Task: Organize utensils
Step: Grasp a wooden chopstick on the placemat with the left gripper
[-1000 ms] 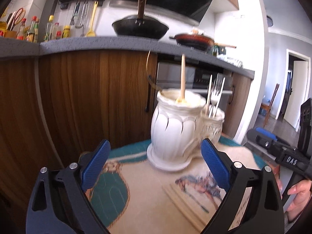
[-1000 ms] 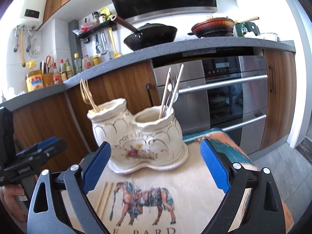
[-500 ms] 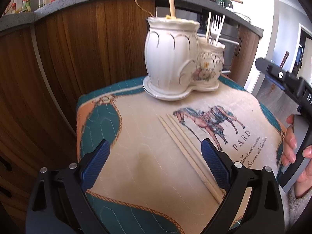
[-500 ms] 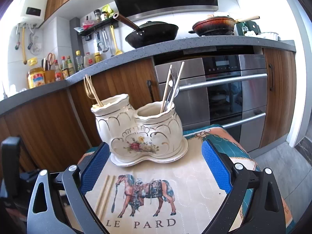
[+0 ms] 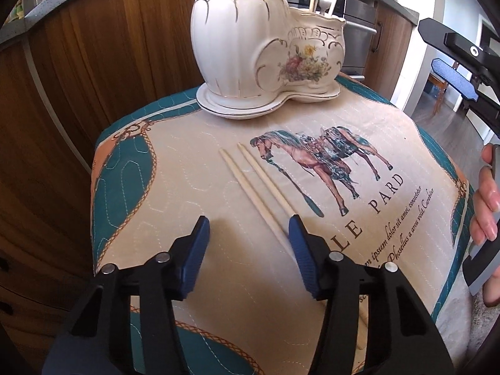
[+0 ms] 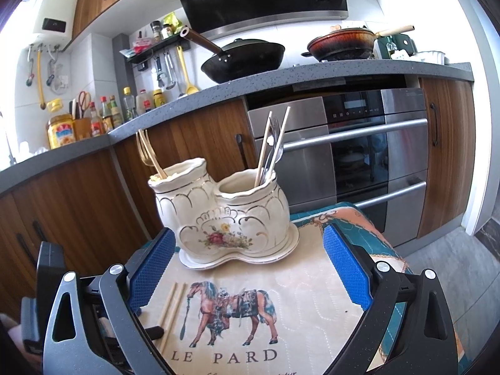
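Note:
Two pale chopsticks (image 5: 250, 184) lie side by side on the horse-print mat (image 5: 203, 281), also visible as chopsticks (image 6: 170, 306) in the right wrist view. My left gripper (image 5: 248, 228) points down over their near part. Its jaws are closing, with the chopsticks running between them close to the right pad, and no pad presses on them. Behind stands the white twin-pot ceramic holder (image 5: 250, 47), holder (image 6: 218, 215), with forks and chopsticks in one pot and a gold utensil in the other. My right gripper (image 6: 248, 237) hovers open and empty in front of the holder.
The mat covers a small table in front of wooden cabinets (image 5: 93, 62) and a steel oven (image 6: 359, 156). Pans sit on the counter (image 6: 281, 75) above. A hand (image 5: 487, 200) holds the right gripper body at the right edge of the left wrist view.
My left gripper tipped downward and sank toward the mat, and its jaws narrowed around the chopsticks. The right gripper kept its place and stayed wide.

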`<state>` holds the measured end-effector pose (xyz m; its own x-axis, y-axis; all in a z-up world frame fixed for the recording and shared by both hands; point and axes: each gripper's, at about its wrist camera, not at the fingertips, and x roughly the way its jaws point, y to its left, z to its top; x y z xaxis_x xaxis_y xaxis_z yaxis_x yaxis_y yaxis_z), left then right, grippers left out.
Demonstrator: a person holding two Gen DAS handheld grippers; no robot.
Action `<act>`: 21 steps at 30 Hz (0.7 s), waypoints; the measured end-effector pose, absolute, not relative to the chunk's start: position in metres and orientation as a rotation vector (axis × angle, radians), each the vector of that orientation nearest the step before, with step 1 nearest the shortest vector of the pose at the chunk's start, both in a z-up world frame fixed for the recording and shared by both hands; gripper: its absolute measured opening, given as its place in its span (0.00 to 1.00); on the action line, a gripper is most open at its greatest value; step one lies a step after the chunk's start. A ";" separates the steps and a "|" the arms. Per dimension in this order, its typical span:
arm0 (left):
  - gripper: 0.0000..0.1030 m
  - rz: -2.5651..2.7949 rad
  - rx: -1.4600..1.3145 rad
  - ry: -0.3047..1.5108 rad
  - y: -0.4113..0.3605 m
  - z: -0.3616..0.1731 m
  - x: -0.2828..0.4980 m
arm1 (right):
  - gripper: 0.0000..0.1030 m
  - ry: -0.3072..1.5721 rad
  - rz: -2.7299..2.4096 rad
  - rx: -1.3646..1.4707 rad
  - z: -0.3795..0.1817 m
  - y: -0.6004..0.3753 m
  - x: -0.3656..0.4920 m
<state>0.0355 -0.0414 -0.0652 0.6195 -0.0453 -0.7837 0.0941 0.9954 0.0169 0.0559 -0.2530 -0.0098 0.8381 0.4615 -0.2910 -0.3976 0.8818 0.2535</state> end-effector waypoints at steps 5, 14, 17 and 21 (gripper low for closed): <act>0.26 -0.130 0.055 0.934 -0.038 -0.062 0.033 | 0.92 0.372 0.473 0.158 -0.010 -0.246 0.055; 0.07 -0.127 0.060 0.934 -0.016 -0.057 0.036 | 0.92 0.442 0.532 0.104 -0.013 -0.228 0.052; 0.05 -0.132 0.052 0.931 -0.007 -0.056 0.035 | 0.92 0.538 0.542 0.079 -0.020 -0.217 0.055; 0.05 -0.140 0.038 0.927 0.002 -0.056 0.031 | 0.77 0.730 0.620 0.054 -0.040 -0.193 0.057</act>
<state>0.0308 0.0022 -0.0561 0.5918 -0.1036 -0.7994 0.1367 0.9902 -0.0271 0.0567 -0.1935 -0.0397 0.5757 0.5475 -0.6073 -0.5109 0.8208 0.2556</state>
